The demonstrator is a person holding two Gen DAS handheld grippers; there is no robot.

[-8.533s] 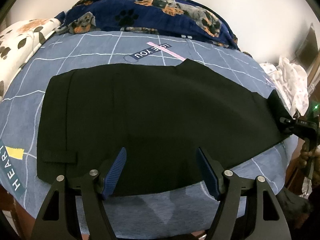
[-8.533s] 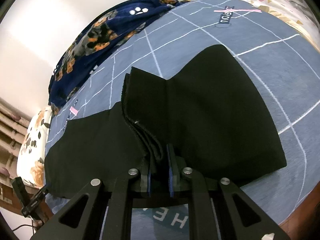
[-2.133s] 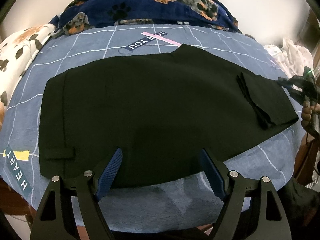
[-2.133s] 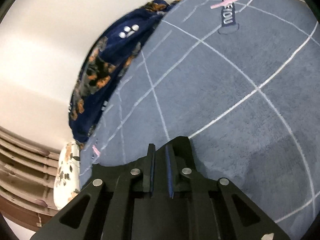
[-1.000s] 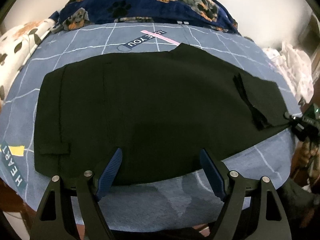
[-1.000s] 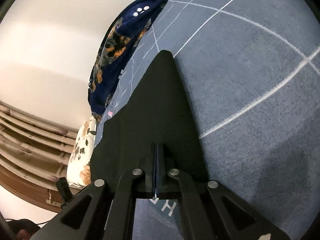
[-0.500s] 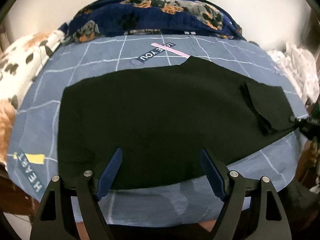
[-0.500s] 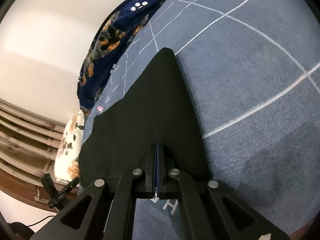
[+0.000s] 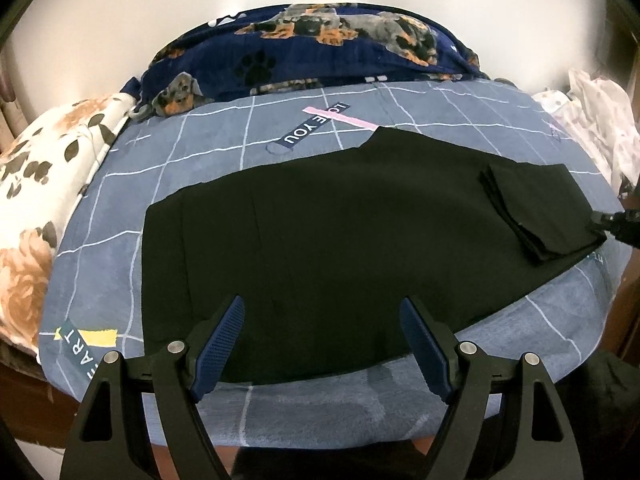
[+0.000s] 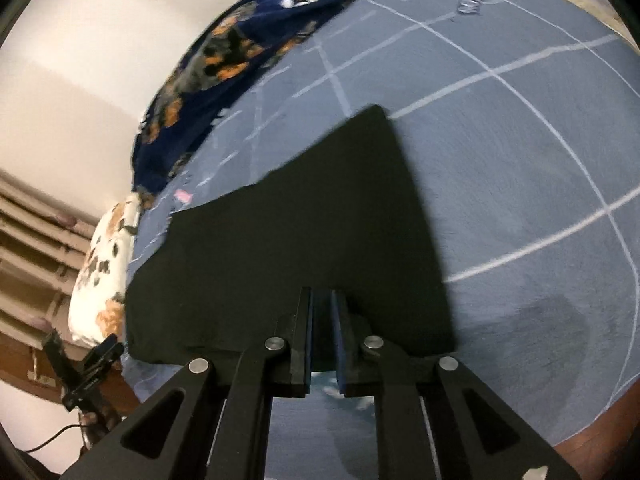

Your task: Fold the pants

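- Since half a second ago, right claw (image 10: 323, 336) jaws have gone from pressed together to a narrow gap; they are opening, and between the pads only the blue bed cover shows, no cloth.
- Right claw sits at the near edge of the black pants (image 10: 304, 248), bottom centre of the right wrist view; pads no longer press the fabric.
- Left wrist view has shifted: pants (image 9: 340, 240) now sit more to the right of frame, and more of the floral pillow (image 9: 44, 184) shows at left.
- Left claw (image 9: 320, 344) stands wide, nothing between its blue pads; it hangs over the near hem of the pants, bottom centre of frame.
- Pants lie flat across the middle of the grid-print bed cover (image 9: 200, 152), long axis left to right.
- Leg end is folded back on top as a small flap (image 9: 536, 212), right side of the left wrist view.
- Right claw tip appears at the far right edge of the left wrist view, just beside that flap; touching or apart cannot be told.
- Navy dog-print blanket (image 9: 320, 48) is bunched along the top of the bed, against the wall.
- White crumpled cloth (image 9: 596, 120) lies at upper right.
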